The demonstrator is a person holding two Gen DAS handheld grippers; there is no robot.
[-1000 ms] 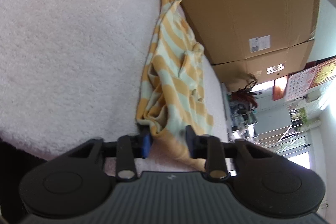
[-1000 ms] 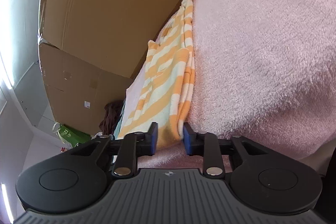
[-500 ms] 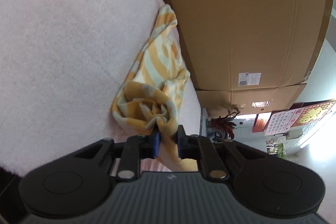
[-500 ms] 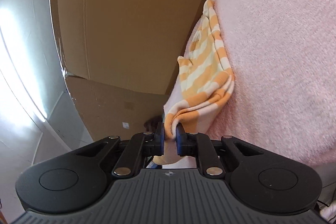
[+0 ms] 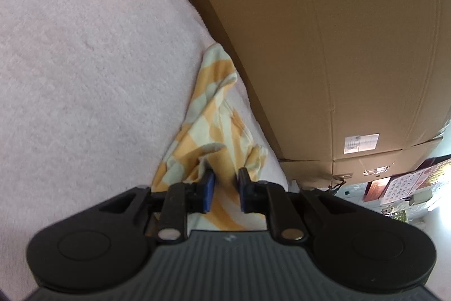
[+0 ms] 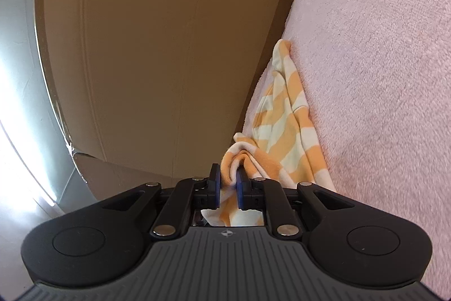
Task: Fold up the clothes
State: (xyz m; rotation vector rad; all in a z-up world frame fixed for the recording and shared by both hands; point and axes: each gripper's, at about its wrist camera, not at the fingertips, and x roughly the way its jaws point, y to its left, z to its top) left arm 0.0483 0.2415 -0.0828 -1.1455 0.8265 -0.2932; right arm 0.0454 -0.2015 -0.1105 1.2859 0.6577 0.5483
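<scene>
An orange-and-cream striped garment (image 5: 217, 129) lies on a pale pink fleece blanket (image 5: 84, 52), next to a big cardboard box. My left gripper (image 5: 225, 179) has its jaws apart, with the near end of the garment lying loose between them. In the right wrist view the same garment (image 6: 290, 129) runs away along the blanket (image 6: 380, 61). My right gripper (image 6: 229, 177) is shut on a bunched fold of its near end and holds it lifted.
A tall cardboard box (image 5: 324, 33) stands close along the blanket's edge; it also fills the left of the right wrist view (image 6: 155, 47). Shelves and a calendar (image 5: 403, 188) show at the far right.
My left gripper has opened and let go of the garment fold it pinched half a second ago. My right gripper stays shut on the garment, and both moved closer toward the box.
</scene>
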